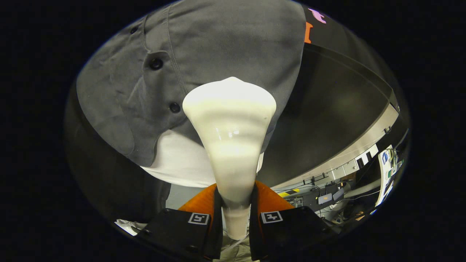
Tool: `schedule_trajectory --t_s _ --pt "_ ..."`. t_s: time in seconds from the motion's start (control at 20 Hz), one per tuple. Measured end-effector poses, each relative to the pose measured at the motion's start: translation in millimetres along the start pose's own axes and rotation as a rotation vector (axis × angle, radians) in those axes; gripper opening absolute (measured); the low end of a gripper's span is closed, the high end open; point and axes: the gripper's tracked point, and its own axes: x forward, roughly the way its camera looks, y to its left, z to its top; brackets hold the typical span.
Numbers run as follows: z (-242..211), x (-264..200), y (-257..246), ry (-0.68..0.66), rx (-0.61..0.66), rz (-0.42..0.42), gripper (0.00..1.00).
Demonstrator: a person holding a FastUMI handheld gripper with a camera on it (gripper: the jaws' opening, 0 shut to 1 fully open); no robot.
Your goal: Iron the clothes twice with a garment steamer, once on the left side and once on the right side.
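Observation:
A cream-white garment steamer stands up between my fingers, its narrow handle clamped by both and its wide head flaring out ahead. My gripper is shut on that handle. The head lies against a grey button-up shirt hanging just beyond it, to the right of the shirt's button placket. Two dark buttons show left of the head. A white garment hangs out under the grey shirt's hem, behind the steamer's neck.
Black booth cloth hangs to the right of and below the shirt. Far off to the lower right sit a bench with cables and devices and a lit screen. Crumpled pale fabric lies low beside my left finger.

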Motion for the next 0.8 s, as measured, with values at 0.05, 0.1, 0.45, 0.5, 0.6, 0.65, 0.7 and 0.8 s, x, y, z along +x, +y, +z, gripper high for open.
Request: schedule_trajectory --t_s 0.05,0.1,0.45,0.5,0.6,0.65,0.7,0.8 --pt "-4 1 -1 0.006 0.000 -0.001 0.38" --pt "-6 2 -1 0.009 0.006 -0.004 0.38" --pt "5 -41 3 -0.030 0.021 -0.023 0.38" --pt "12 -50 6 -0.043 0.019 -0.020 0.38" --pt "26 -70 15 -0.072 0.017 -0.017 0.38" --pt "35 -82 20 -0.092 0.017 -0.018 0.38" --pt "44 -92 26 -0.111 0.014 -0.016 0.38" --pt "64 -114 43 -0.148 0.007 -0.006 0.38"
